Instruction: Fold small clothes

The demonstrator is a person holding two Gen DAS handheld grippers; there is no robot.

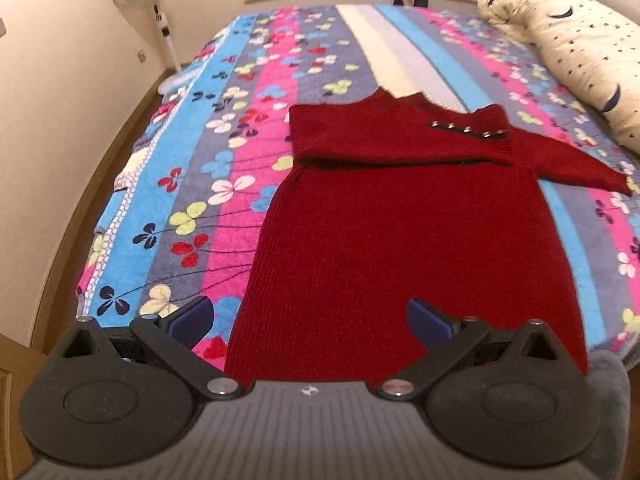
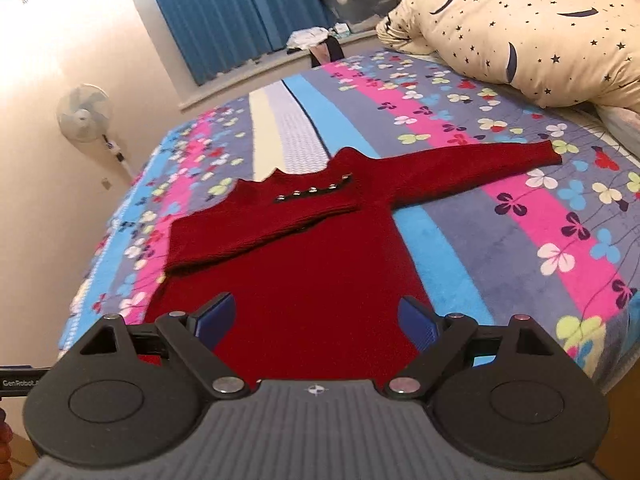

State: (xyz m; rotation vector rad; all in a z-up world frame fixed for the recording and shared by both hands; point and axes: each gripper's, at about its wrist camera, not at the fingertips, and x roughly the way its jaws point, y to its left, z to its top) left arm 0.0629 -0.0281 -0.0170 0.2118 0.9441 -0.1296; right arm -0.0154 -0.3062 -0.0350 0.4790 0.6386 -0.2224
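Red sweater (image 1: 400,232) lies flat, clear of bed edges.

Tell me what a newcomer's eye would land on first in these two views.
First the dark red knitted sweater, lying flat in the middle of the bed, one sleeve folded across its chest and the other sleeve stretched out sideways. Then the loud striped bedspread with clover flowers under it, and the star-patterned pillow at the bed's far right. Both grippers, left and right, hang open and empty above the hem.

Hand-held gripper (image 2: 316,320): black linkages, blue pads, grey ribbed body.
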